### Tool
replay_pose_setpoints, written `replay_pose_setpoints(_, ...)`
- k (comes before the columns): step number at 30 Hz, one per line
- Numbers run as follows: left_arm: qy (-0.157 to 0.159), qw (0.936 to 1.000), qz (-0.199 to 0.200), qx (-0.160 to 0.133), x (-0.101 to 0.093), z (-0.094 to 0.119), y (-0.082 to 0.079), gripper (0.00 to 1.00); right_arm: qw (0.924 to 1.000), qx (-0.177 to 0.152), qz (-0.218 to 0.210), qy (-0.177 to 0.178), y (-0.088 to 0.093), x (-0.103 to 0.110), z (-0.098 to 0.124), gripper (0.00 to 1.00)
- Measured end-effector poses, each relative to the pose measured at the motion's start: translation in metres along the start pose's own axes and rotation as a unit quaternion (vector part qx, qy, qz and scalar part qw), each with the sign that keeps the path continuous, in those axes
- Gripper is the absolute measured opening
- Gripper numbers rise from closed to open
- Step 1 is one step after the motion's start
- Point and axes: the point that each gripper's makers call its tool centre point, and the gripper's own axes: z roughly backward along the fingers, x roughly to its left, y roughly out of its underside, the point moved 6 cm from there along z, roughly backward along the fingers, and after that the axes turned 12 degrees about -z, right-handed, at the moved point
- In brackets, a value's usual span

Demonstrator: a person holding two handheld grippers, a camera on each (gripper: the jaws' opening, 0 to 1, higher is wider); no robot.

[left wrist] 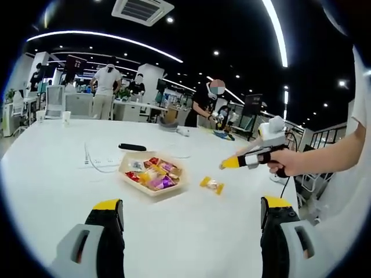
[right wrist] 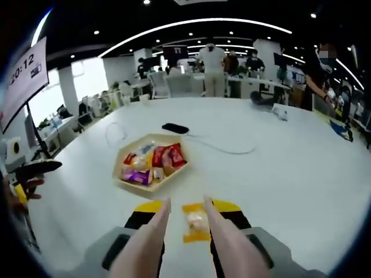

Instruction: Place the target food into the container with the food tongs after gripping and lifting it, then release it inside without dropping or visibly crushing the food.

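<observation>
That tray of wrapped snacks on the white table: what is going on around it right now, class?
A person works two handheld grippers. The right gripper carries pale food tongs, their tips open on either side of a yellow-wrapped snack lying on the white table, not yet lifted. The hexagonal tray, already holding several wrapped snacks, sits just beyond. The left gripper hangs open, holding nothing. People stand at desks behind.

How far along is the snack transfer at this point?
Early. Done: nothing yet visibly; the tray on the white table holds assorted wrapped snacks. In hand: the tongs held in the right gripper straddle the yellow-wrapped snack, which lies on the table beside the tray. Whether they touch it can't be told. Left: grip, lift, carry over the tray, release. The left gripper hangs open.
</observation>
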Motion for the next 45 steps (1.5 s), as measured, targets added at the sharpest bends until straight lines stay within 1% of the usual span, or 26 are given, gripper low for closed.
replay_pose_setpoints(2,0.002,1.0000,0.001,-0.002,-0.001,0.000,-0.001,0.99,1.0000,0.004,0.000,0.001,0.003,0.000,-0.002,0.29)
replay_pose_setpoints(5,0.006,1.0000,0.000,0.005,-0.002,0.000,0.003,0.99,0.9999,0.015,-0.001,0.005,0.008,0.000,-0.006,0.29)
replay_pose_setpoints(10,0.004,1.0000,0.003,0.008,-0.001,0.001,0.004,0.99,0.9997,0.020,0.004,0.013,0.011,-0.004,-0.012,0.29)
replay_pose_setpoints(14,0.003,0.9999,0.005,0.009,-0.001,-0.001,0.004,0.99,0.9995,0.030,0.004,0.011,0.014,-0.006,-0.017,0.30)
replay_pose_setpoints(16,0.005,0.9999,0.004,0.012,-0.001,-0.003,0.004,0.99,0.9991,0.039,0.011,0.010,0.017,-0.006,-0.019,0.30)
replay_pose_setpoints(18,0.006,0.9999,0.004,0.013,-0.001,-0.005,0.004,0.99,0.9990,0.041,0.017,0.011,0.018,-0.007,-0.019,0.29)
replay_pose_setpoints(21,0.007,0.9999,0.004,0.014,-0.001,-0.007,0.004,0.99,0.9991,0.040,0.012,0.013,0.017,-0.010,-0.021,0.30)
replay_pose_setpoints(24,0.008,0.9999,0.003,0.014,-0.001,-0.007,0.003,0.99,0.9988,0.047,0.007,0.014,0.019,-0.013,-0.026,0.30)
replay_pose_setpoints(29,0.006,0.9998,0.002,0.019,0.001,-0.005,0.005,0.99,0.9979,0.062,0.013,0.012,0.025,-0.012,-0.034,0.30)
replay_pose_setpoints(31,0.005,0.9998,0.001,0.021,0.001,-0.004,0.006,0.99,0.9974,0.069,0.011,0.016,0.028,-0.012,-0.037,0.30)
replay_pose_setpoints(34,0.001,0.9998,0.004,0.021,0.002,-0.004,0.006,0.99,0.9963,0.080,0.021,0.022,0.032,-0.010,-0.041,0.30)
replay_pose_setpoints(35,0.001,0.9998,0.003,0.022,0.003,-0.004,0.006,0.99,0.9958,0.085,0.019,0.027,0.035,-0.013,-0.044,0.30)
replay_pose_setpoints(40,0.001,0.9998,0.005,0.021,0.000,-0.004,0.007,0.99,0.9953,0.087,0.017,0.039,0.037,-0.020,-0.051,0.30)
replay_pose_setpoints(42,0.004,0.9997,0.005,0.023,-0.002,-0.005,0.009,0.99,0.9966,0.071,0.005,0.042,0.037,-0.022,-0.055,0.29)
replay_pose_setpoints(44,0.008,0.9996,0.004,0.026,-0.004,-0.006,0.010,0.99,0.9968,0.064,0.014,0.045,0.039,-0.022,-0.058,0.28)
replay_pose_setpoints(45,0.010,0.9996,0.003,0.027,-0.005,-0.007,0.010,0.99,0.9963,0.063,0.029,0.049,0.040,-0.024,-0.058,0.28)
